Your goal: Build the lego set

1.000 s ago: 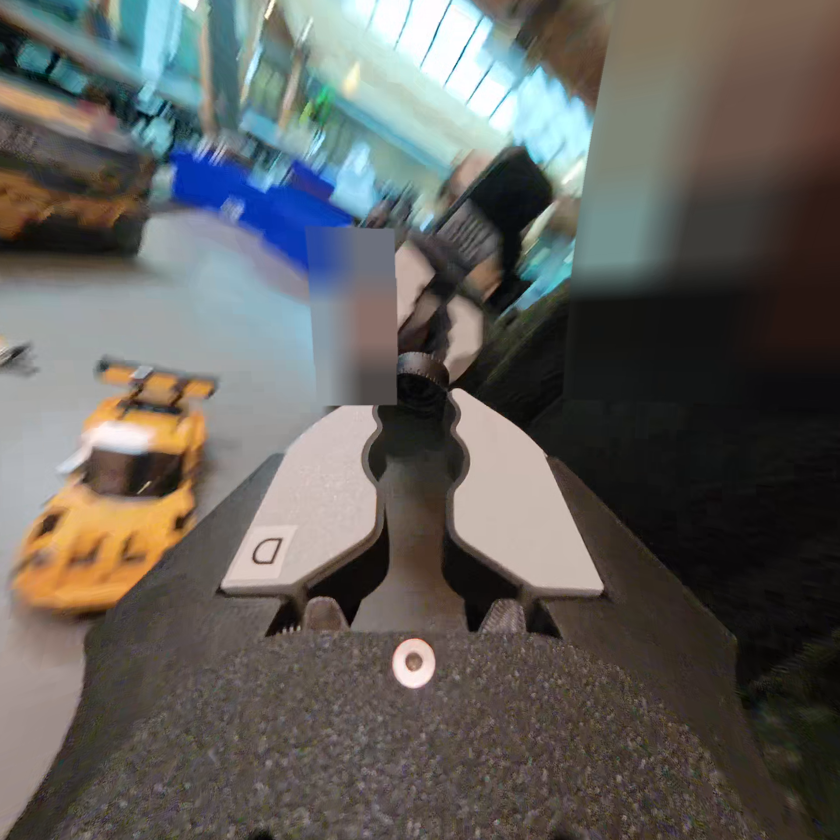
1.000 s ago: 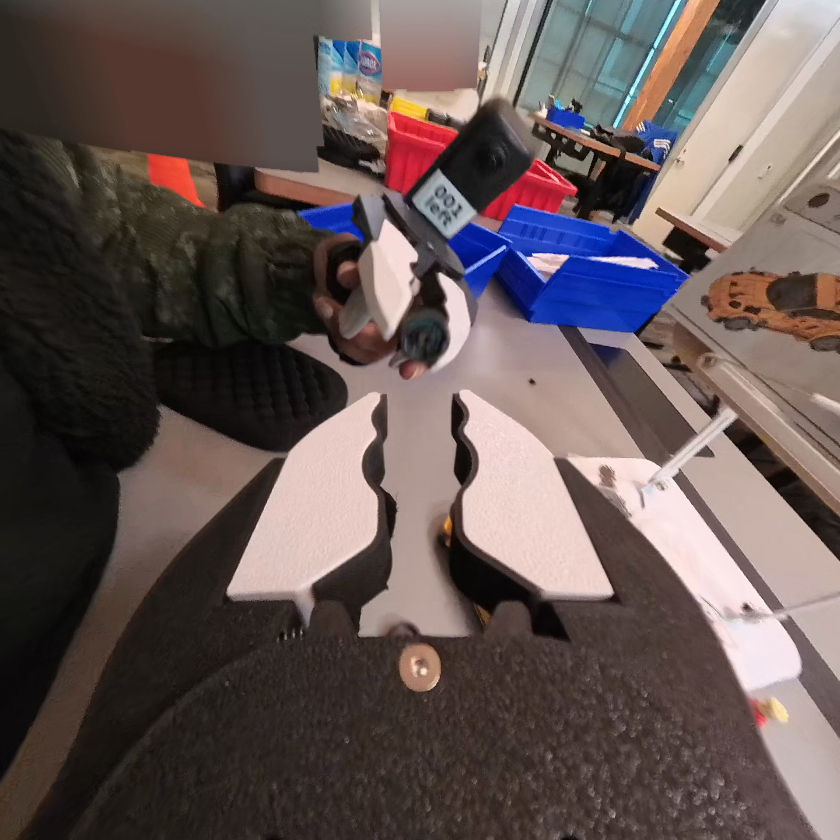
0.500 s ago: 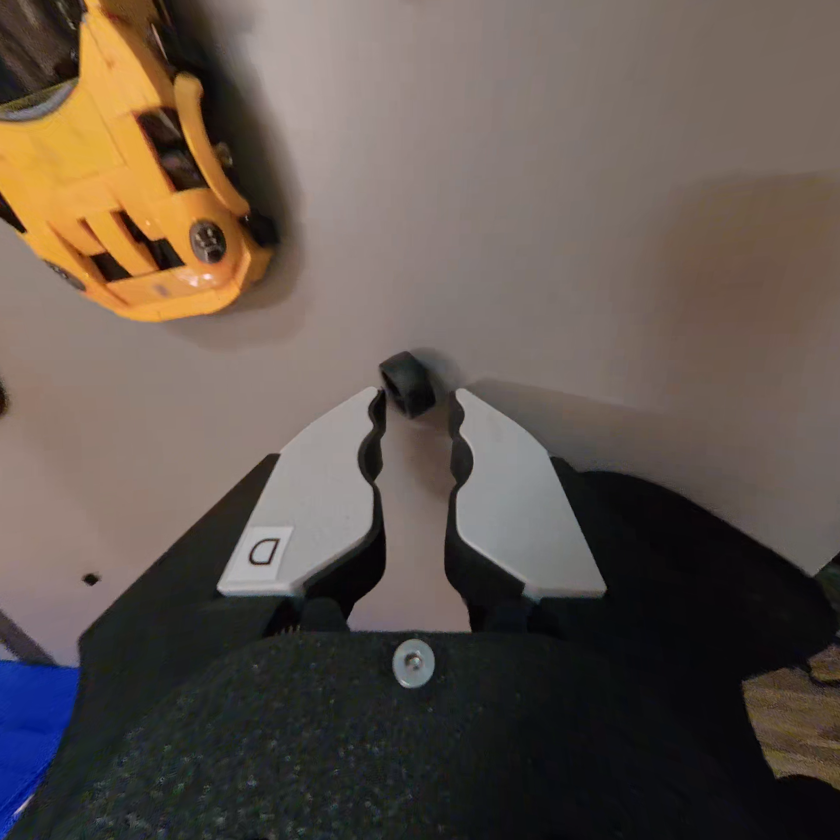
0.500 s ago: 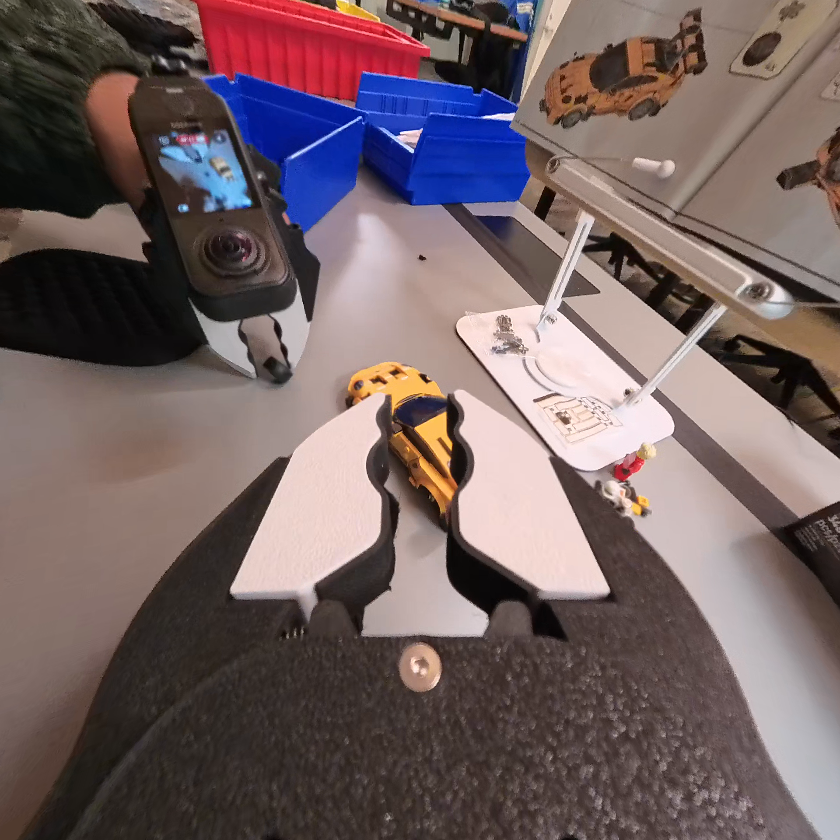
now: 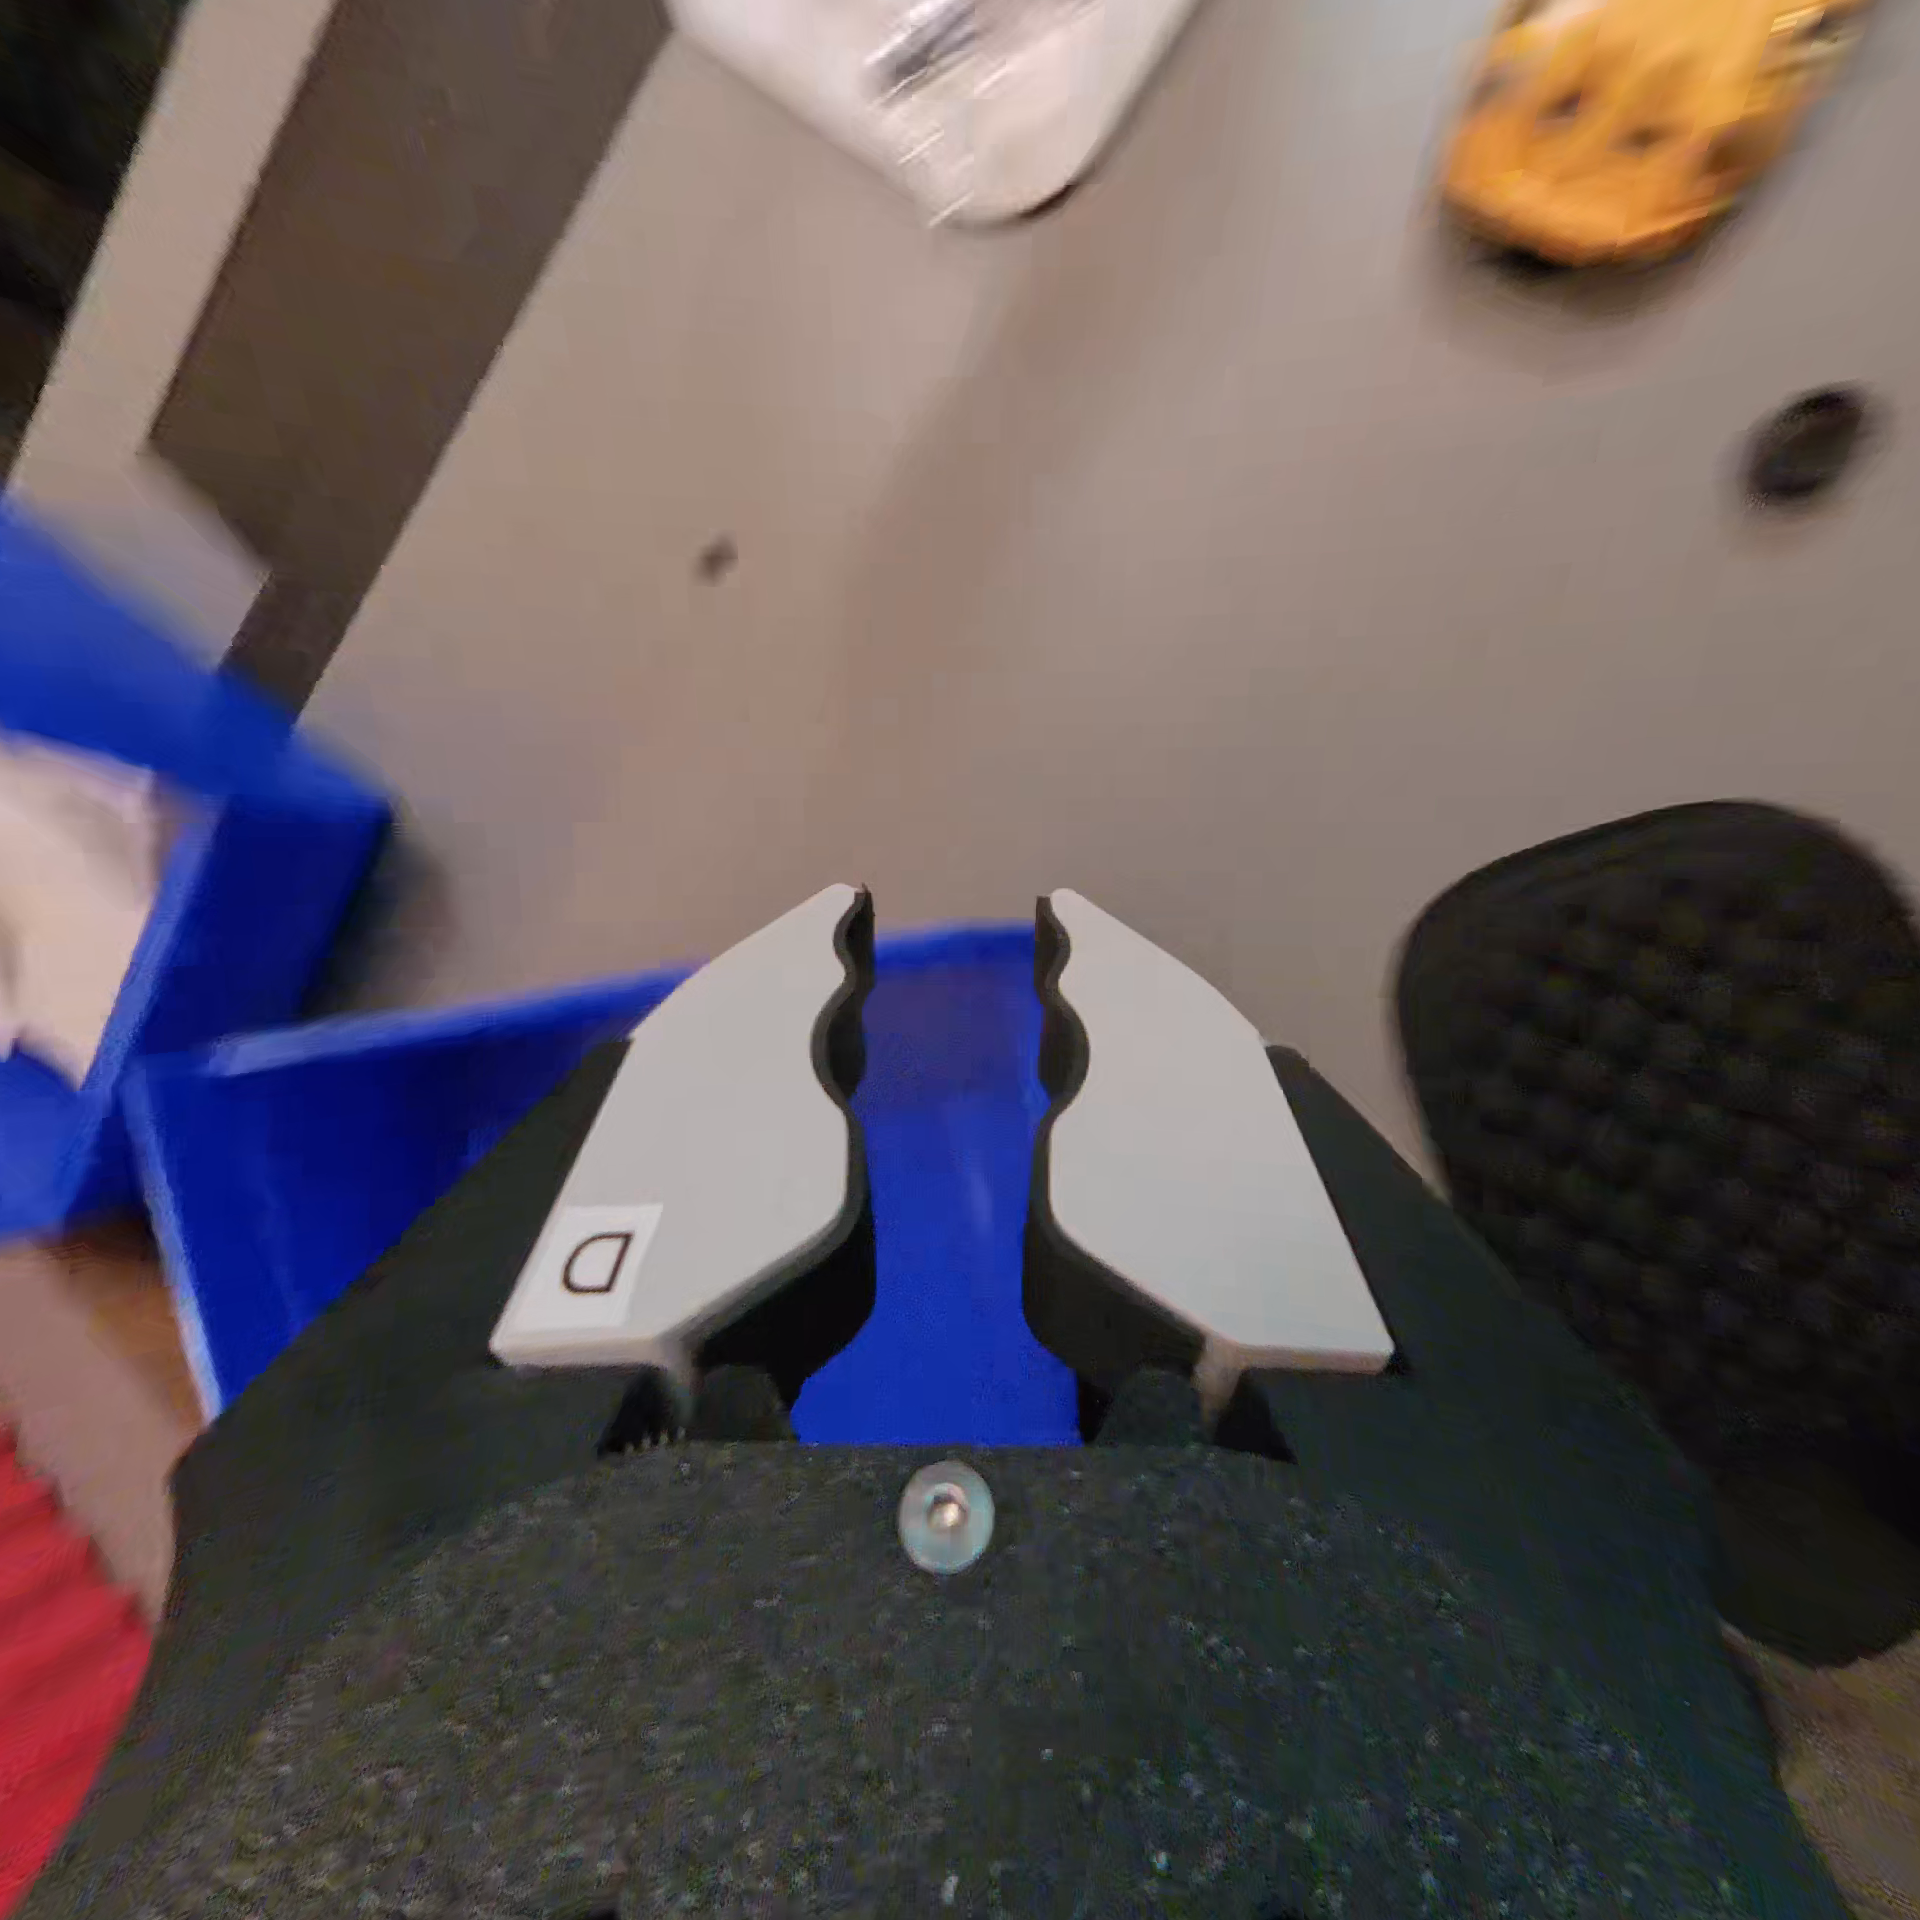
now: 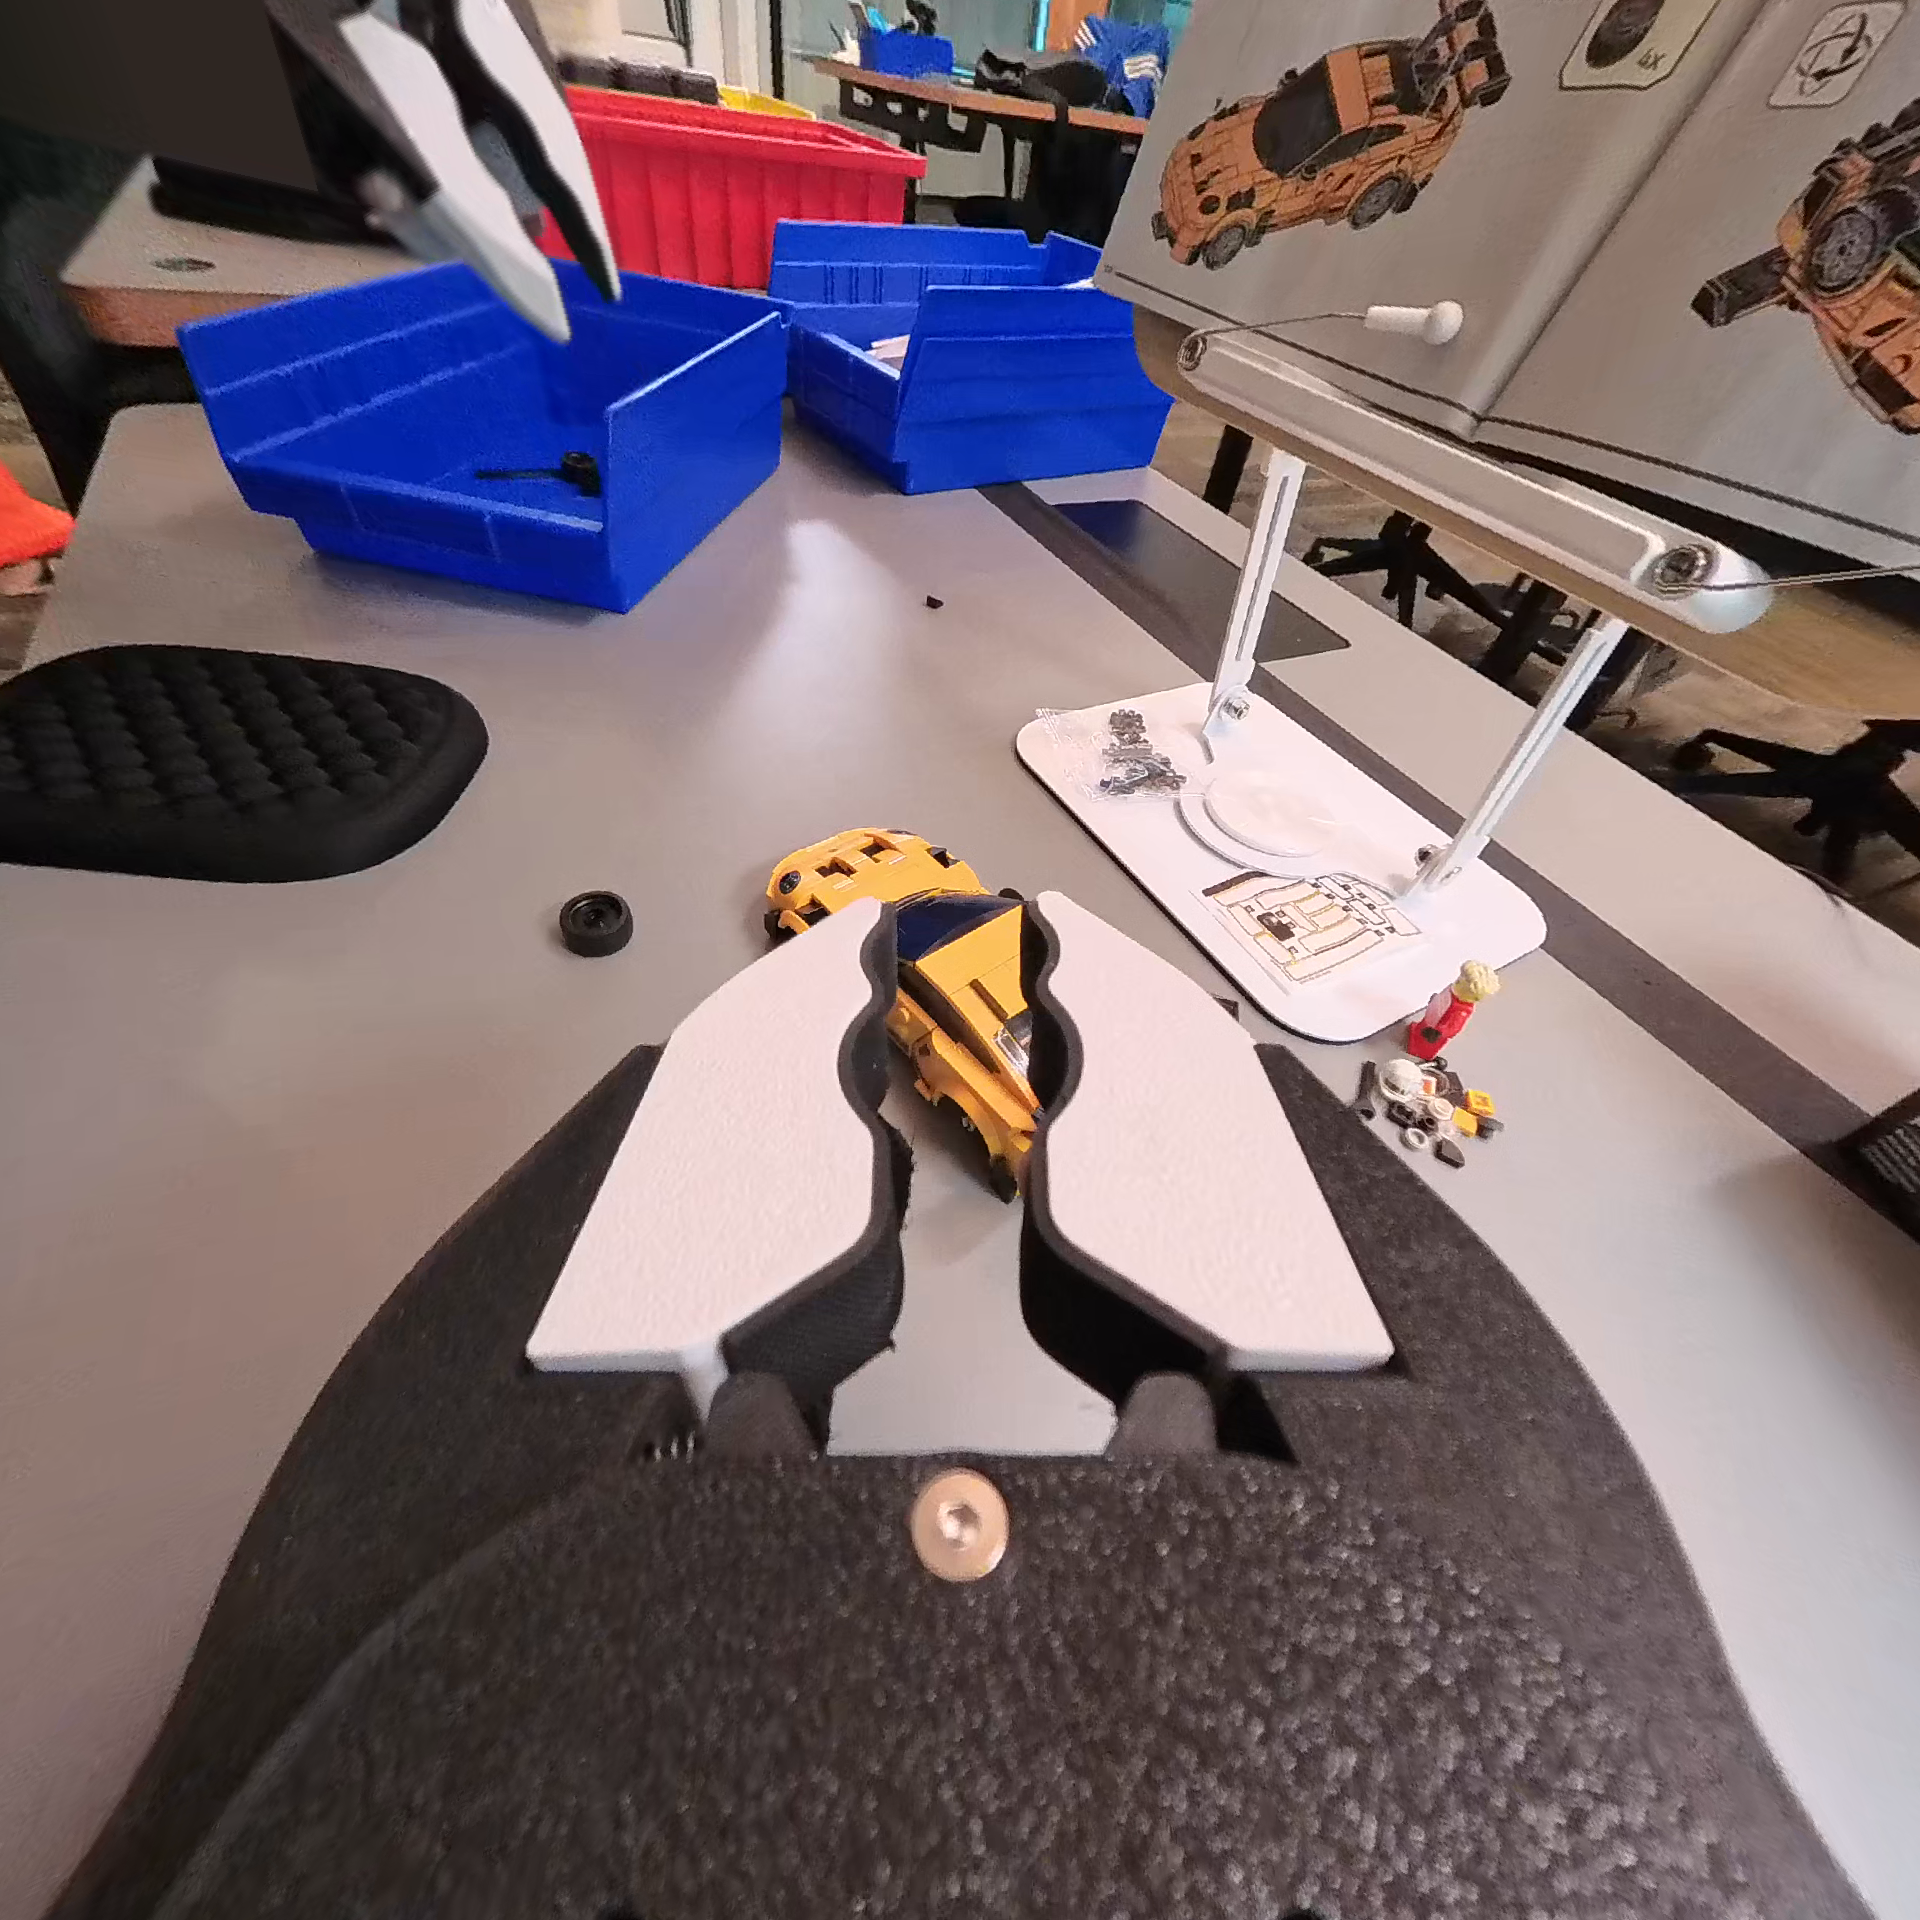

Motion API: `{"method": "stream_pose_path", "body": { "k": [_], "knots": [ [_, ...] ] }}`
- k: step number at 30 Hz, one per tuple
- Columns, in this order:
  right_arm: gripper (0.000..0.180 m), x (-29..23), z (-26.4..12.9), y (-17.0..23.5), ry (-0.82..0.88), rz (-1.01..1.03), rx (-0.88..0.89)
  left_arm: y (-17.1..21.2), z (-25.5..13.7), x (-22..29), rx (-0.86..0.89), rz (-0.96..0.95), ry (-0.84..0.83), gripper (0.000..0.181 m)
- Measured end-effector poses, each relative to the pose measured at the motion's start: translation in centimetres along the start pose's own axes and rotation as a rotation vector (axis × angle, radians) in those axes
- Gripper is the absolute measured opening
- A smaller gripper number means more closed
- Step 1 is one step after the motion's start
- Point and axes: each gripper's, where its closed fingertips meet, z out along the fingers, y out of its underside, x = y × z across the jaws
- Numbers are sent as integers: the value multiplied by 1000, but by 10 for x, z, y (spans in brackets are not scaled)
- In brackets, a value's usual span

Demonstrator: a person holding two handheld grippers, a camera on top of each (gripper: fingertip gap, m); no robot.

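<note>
Now parted and empty over the blue bin [image 6: 488, 436]: left gripper [image 5: 954, 909], up from the table [image 6: 312, 1039] where it hovered half a second ago. Left behind: black wheel [image 6: 595, 922], beside yellow lego car [image 6: 935, 997]. Spread around the car, unclamped: right gripper [image 6: 956, 914].

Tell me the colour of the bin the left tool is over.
Blue. The bin shows best in the right wrist view, with the left tool above it.
</note>
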Motion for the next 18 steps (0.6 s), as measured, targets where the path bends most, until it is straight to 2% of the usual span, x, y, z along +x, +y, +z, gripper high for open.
{"method": "stream_pose_path", "body": {
  "k": [5,9,11,18],
  "knots": [
    [21,-3,0,-1,-7,-6,5,105,-6,-98,-150,-322,-98,25],
    [21,-5,3,1,-11,-8,-7,171,9,-138,-300,-457,-130,20],
    [21,-6,4,2,-11,-8,-13,189,20,-141,-373,-476,-104,20],
    [21,-6,7,5,-14,-5,-26,214,60,-123,-545,-376,58,32]
  ]
}}
